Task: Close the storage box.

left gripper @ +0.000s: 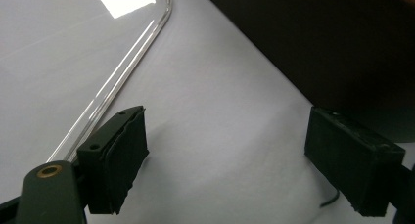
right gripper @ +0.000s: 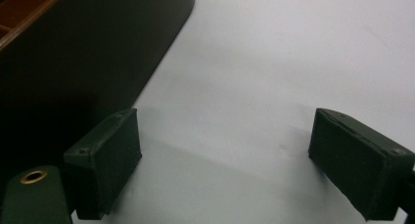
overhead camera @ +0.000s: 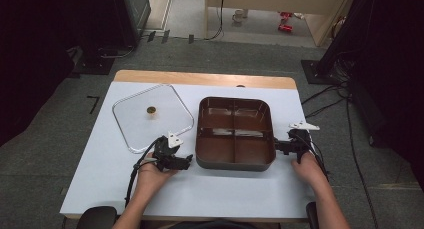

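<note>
Tray: brown four-compartment plastic tray (overhead camera: 235, 134) with dark outer walls, mid-counter, compartments empty.
Left tongs: (overhead camera: 187, 162) just beside the tray's left wall, spread apart, gripping nothing, bare counter between them.
Right tongs: (overhead camera: 276, 146) just beside the tray's right wall, spread apart, gripping nothing.
Lid: clear square glass lid (overhead camera: 152, 117) with brass knob (overhead camera: 150, 110), flat, left of the tray, its rim close behind the left tongs.
Counter: white counter (overhead camera: 225, 189), wooden far edge.

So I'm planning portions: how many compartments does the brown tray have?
4. The brown tray is split by a cross divider: far left, far right, near left, near right. All look empty; none seem hidden.
</note>
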The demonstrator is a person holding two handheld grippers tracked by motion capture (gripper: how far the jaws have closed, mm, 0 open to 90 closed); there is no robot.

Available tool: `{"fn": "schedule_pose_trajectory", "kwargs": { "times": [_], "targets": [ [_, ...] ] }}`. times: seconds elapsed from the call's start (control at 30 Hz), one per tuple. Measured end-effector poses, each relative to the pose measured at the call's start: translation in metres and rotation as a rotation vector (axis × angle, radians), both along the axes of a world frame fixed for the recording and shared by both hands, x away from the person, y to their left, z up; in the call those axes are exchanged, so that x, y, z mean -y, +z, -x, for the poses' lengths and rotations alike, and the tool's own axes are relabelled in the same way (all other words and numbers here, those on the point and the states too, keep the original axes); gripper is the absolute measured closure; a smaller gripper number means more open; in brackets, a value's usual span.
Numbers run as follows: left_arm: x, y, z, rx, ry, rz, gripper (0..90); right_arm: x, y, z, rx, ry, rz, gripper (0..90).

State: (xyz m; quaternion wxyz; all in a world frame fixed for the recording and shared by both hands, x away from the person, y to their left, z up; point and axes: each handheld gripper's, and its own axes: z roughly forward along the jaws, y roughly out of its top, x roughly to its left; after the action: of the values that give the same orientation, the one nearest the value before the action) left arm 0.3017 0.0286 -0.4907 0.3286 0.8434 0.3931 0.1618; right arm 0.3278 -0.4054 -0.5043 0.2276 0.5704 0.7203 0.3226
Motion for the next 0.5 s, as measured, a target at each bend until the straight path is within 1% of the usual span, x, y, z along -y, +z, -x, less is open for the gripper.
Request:
{"fn": "schedule_pose_trajectory", "kwargs": {
  "times": [0.1, 0.17, 0.2, 0.23, 0.27, 0.33, 0.4, 0.43, 0.47, 0.5],
  "targets": [
    [-0.001, 0.003, -0.001, -0.007, -0.01, 0.0, 16.3, 0.0, 0.0, 0.0, 0.0, 0.0, 0.0, 11.6],
    [-0.001, 0.004, -0.002, -0.008, -0.009, 0.007, 20.0, 0.0, 0.0, 0.0, 0.0, 0.0, 0.0, 11.6],
    [-0.003, 0.005, -0.002, -0.004, -0.006, 0.014, 20.0, 0.0, 0.0, 0.0, 0.0, 0.0, 0.0, 11.5],
    [-0.003, 0.006, -0.002, -0.001, -0.008, 0.022, 23.1, 0.0, 0.0, 0.0, 0.0, 0.0, 0.0, 11.6],
    [-0.004, 0.007, -0.002, -0.003, -0.005, 0.033, 23.2, 0.0, 0.0, 0.0, 0.0, 0.0, 0.0, 11.5],
    [-0.004, 0.008, -0.002, 0.0, -0.003, 0.04, 23.7, 0.0, 0.0, 0.0, 0.0, 0.0, 0.0, 11.5],
    [-0.006, 0.01, -0.003, -0.002, -0.005, 0.061, 27.1, 0.0, 0.0, 0.0, 0.0, 0.0, 0.0, 11.5],
    [-0.006, 0.01, -0.003, -0.002, -0.005, 0.061, 29.4, 0.0, 0.0, 0.0, 0.0, 0.0, 0.0, 11.5],
    [-0.008, 0.013, -0.004, -0.011, -0.008, 0.07, 34.1, 0.0, 0.0, 0.0, 0.0, 0.0, 0.0, 11.5],
    [-0.008, 0.015, -0.007, -0.029, -0.013, 0.069, 33.1, 0.0, 0.0, 0.0, 0.0, 0.0, 0.0, 11.5]
  ]
}}
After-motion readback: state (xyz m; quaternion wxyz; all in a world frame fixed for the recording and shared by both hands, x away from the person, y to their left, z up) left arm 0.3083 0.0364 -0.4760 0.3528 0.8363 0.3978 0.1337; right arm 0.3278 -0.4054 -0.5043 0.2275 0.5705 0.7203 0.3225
